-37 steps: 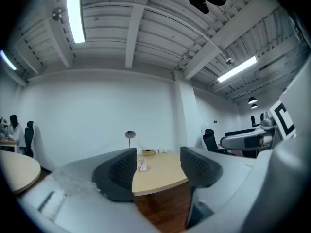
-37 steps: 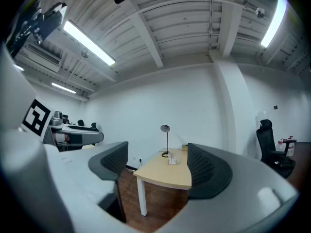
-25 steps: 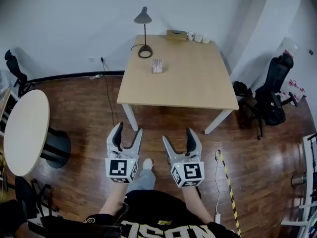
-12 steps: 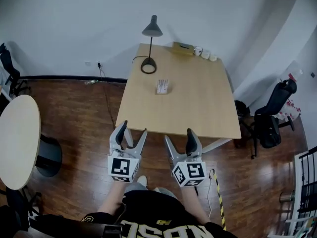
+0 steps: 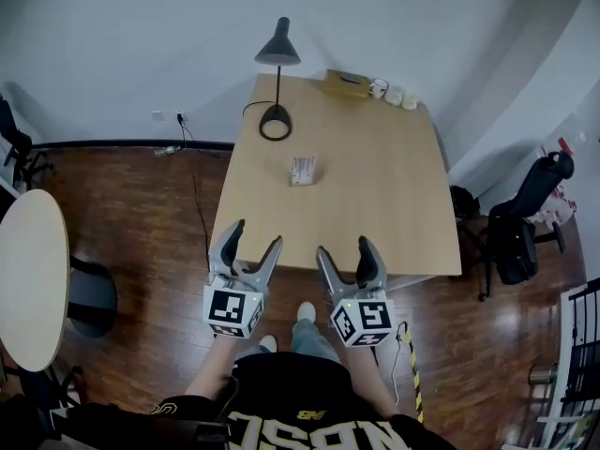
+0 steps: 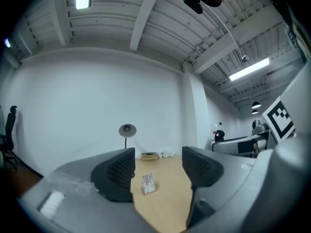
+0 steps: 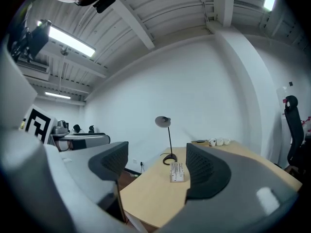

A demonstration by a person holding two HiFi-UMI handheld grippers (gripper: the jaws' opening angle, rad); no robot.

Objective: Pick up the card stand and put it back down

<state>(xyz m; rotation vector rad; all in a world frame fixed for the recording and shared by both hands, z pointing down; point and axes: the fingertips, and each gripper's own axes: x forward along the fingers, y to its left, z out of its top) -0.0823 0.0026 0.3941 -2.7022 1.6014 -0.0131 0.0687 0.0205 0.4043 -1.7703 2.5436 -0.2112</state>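
The card stand (image 5: 302,170) is a small pale block with white cards upright in it, standing on the light wooden table (image 5: 375,204) left of the middle. It also shows as the card stand (image 6: 147,184) in the left gripper view and the card stand (image 7: 177,172) in the right gripper view, far beyond the jaws. My left gripper (image 5: 253,237) and right gripper (image 5: 345,249) hover side by side at the table's near edge, both pointing level at the table. Left gripper (image 6: 159,171) and right gripper (image 7: 156,166) are open with nothing between the pads.
A black desk lamp (image 5: 277,82) stands at the table's far left corner, with a brown box (image 5: 345,80) and white cups (image 5: 394,94) along the far edge. A round table (image 5: 23,270) is at the left, a black office chair (image 5: 525,223) at the right.
The person has stepped toward the table. Both grippers have gone forward from over the wooden floor to the table's near edge, and the table now looms larger. The jaws stay apart.
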